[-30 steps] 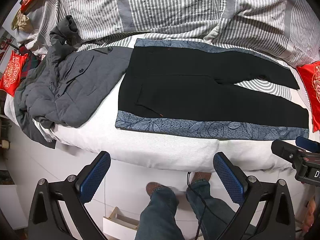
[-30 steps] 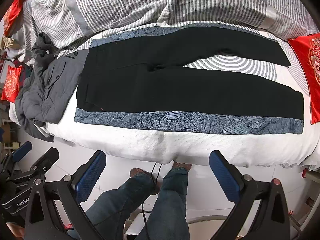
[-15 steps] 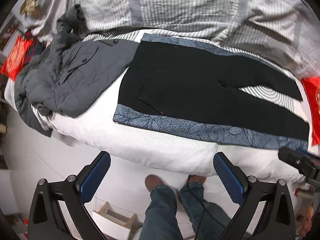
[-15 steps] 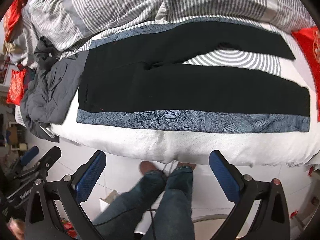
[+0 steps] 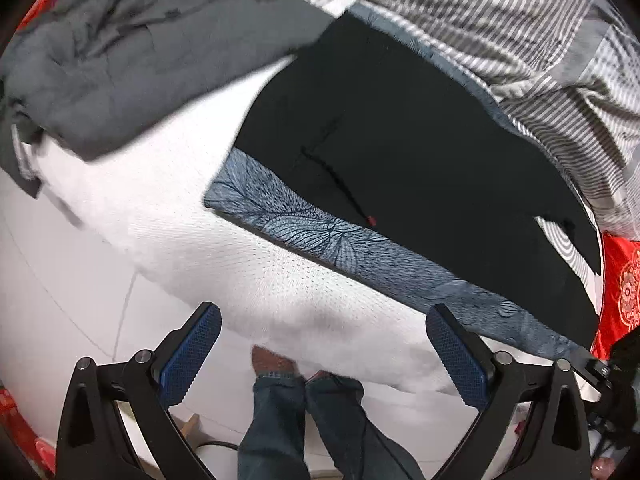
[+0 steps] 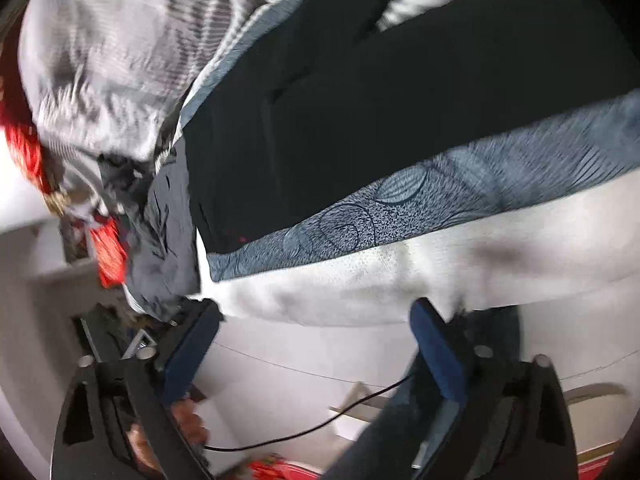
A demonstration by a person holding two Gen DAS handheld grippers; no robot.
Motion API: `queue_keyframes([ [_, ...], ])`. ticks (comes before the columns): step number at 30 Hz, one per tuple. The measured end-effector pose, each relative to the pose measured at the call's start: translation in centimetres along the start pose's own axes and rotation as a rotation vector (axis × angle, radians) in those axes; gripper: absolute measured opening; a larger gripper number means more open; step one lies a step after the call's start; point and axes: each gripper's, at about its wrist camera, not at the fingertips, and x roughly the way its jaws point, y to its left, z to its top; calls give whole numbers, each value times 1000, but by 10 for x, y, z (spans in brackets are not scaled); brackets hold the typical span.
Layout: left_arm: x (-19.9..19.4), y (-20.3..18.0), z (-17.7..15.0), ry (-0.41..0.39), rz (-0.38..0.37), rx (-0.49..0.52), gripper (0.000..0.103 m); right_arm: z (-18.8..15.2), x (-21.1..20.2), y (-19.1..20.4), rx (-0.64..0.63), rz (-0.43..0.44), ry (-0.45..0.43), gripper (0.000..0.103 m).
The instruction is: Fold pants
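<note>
Black pants (image 5: 400, 148) lie flat on a blue leaf-patterned cloth (image 5: 320, 232) on the white bed, waist to the left, legs running right. They also show in the blurred right wrist view (image 6: 380, 112). My left gripper (image 5: 324, 356) is open and empty, below the bed's front edge near the waist end. My right gripper (image 6: 316, 352) is open and empty, also below the bed edge, tilted toward the waist end.
A grey jacket (image 5: 120, 56) lies heaped left of the pants. A striped duvet (image 5: 520, 40) is bunched behind them. A red cushion (image 5: 624, 292) sits at the right. The person's jeans legs (image 5: 304, 420) stand at the bed's edge (image 5: 240, 280).
Both grippers have moved closer to the bed and swung left toward the waist end of the pants. The right view is now tilted and blurred. The pants have not moved.
</note>
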Motion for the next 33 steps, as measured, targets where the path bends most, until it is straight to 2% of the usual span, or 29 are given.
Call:
queue_keyframes([
  [2, 19, 8, 4, 35, -52, 2, 88, 1, 13, -13, 48, 30, -7, 78],
  [6, 45, 18, 10, 38, -108, -6, 88, 2, 36, -40, 119, 101, -45, 76],
  [9, 58, 22, 16, 39, -132, -4, 88, 6, 46, -52, 141, 121, -79, 76],
  [12, 63, 23, 20, 42, -148, 2, 88, 11, 54, -62, 172, 144, -102, 76],
  [15, 65, 22, 22, 46, -162, 14, 88, 16, 57, -66, 194, 215, -143, 74],
  [17, 66, 22, 22, 50, -166, 26, 88, 22, 59, -65, 204, 257, -166, 69],
  [18, 67, 21, 23, 54, -168, 31, 88, 25, 62, -64, 213, 278, -172, 58],
  [20, 68, 21, 23, 60, -177, 30, 88, 33, 67, -62, 230, 328, -155, 13],
  [21, 69, 20, 24, 64, -184, 25, 88, 36, 67, -60, 231, 346, -150, 9],
  [27, 73, 25, 28, 85, -271, -64, 88, 38, 47, -35, 177, 415, -157, 8],
  [33, 74, 17, 45, 81, -359, -140, 88, 38, 39, -23, 139, 390, -142, 8],
])
